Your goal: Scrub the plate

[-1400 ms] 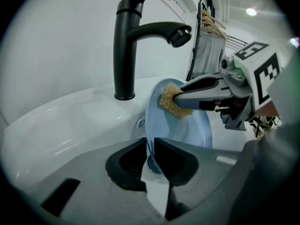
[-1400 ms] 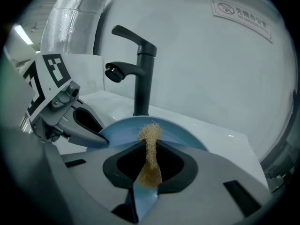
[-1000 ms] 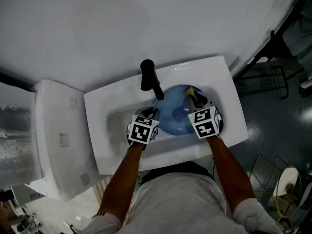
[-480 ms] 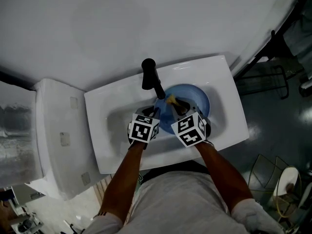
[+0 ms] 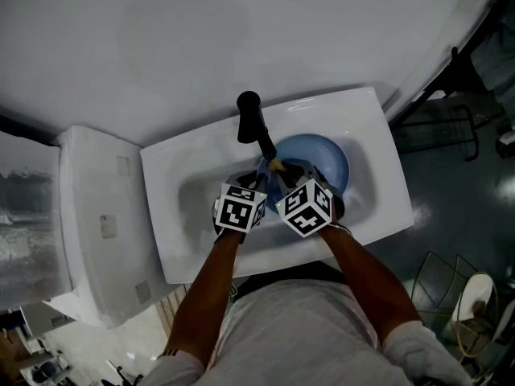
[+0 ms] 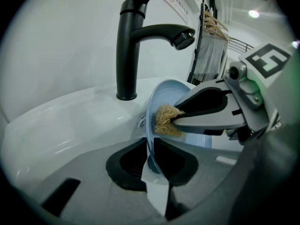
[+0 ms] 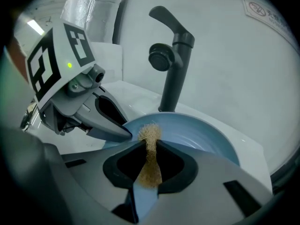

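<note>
A blue plate [image 5: 327, 165] stands tilted on edge in the white sink [image 5: 187, 170], under the black faucet [image 5: 252, 128]. My left gripper [image 5: 257, 185] is shut on the plate's near rim; in the left gripper view the rim [image 6: 151, 125] runs down between the jaws of the left gripper [image 6: 151, 146]. My right gripper [image 5: 283, 170] is shut on a tan scrub pad [image 7: 150, 136], with the pad's tuft sticking out of the right gripper [image 7: 150, 148]. The scrub pad [image 6: 165, 121] presses on the plate's inner face [image 6: 162, 95] close to the left rim.
The faucet spout [image 6: 180, 36] hangs right above the plate. A white fixture [image 5: 95, 223] stands left of the sink. A white wall [image 5: 201, 30] is behind it. On the dark floor to the right are wire frames [image 5: 451, 296].
The right gripper has carried the scrub pad leftward across the plate, from its right side to near the faucet and the left gripper. The left gripper has kept its place on the rim.
</note>
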Demonstrator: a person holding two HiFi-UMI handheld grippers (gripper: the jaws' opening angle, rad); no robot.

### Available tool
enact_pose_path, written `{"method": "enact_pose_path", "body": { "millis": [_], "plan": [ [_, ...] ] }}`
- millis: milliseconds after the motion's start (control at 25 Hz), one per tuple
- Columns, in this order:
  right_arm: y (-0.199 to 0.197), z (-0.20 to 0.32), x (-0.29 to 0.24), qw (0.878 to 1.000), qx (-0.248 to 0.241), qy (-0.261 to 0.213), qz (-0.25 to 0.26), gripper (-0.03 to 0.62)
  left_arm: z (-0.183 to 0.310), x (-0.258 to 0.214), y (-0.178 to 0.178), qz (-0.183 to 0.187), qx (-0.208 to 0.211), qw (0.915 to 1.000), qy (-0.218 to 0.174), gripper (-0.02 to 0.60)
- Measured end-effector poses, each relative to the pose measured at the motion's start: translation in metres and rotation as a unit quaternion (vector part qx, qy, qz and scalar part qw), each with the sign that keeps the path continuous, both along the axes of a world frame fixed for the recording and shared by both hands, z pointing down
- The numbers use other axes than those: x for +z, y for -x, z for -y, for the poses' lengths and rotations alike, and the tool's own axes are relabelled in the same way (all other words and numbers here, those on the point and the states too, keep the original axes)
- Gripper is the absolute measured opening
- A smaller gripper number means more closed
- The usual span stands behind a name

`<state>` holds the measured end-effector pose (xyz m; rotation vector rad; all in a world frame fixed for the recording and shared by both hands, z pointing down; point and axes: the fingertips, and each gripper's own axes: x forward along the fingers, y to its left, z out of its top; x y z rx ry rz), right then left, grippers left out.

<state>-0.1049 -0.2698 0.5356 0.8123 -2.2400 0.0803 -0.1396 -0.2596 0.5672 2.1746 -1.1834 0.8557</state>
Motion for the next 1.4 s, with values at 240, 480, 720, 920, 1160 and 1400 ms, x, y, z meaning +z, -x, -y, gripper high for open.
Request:
{"method": "enact_pose_path", "body": {
  "millis": [240,480,720,920,1160,1400],
  "plan": [
    [-0.046,0.007,0.004,0.999,0.02,0.0,-0.033,0.063,0.0,0.0,0.0,0.001,0.001,1.0,0.002,0.058],
    [-0.097,0.016,0.006,0.995,0.058,-0.004,-0.079,0.063,0.0,-0.001,0.0,0.0,-0.001,1.0,0.003,0.058],
    [-0.12,0.016,0.003,0.992,0.076,-0.005,-0.102,0.063,-0.001,0.0,0.0,0.0,-0.007,1.0,0.004,0.058],
    [-0.073,-0.011,-0.005,0.996,-0.019,-0.004,-0.091,0.063,-0.001,0.0,0.002,0.002,-0.012,0.9999,0.007,0.057],
    [-0.01,-0.047,0.017,0.984,-0.141,0.029,-0.103,0.063,-0.001,0.001,0.002,0.003,-0.016,0.9998,0.01,0.055],
    [0.007,-0.062,0.043,0.969,-0.206,0.065,-0.123,0.063,-0.002,0.002,0.002,0.005,-0.017,0.9998,0.013,0.055]
  ]
}}
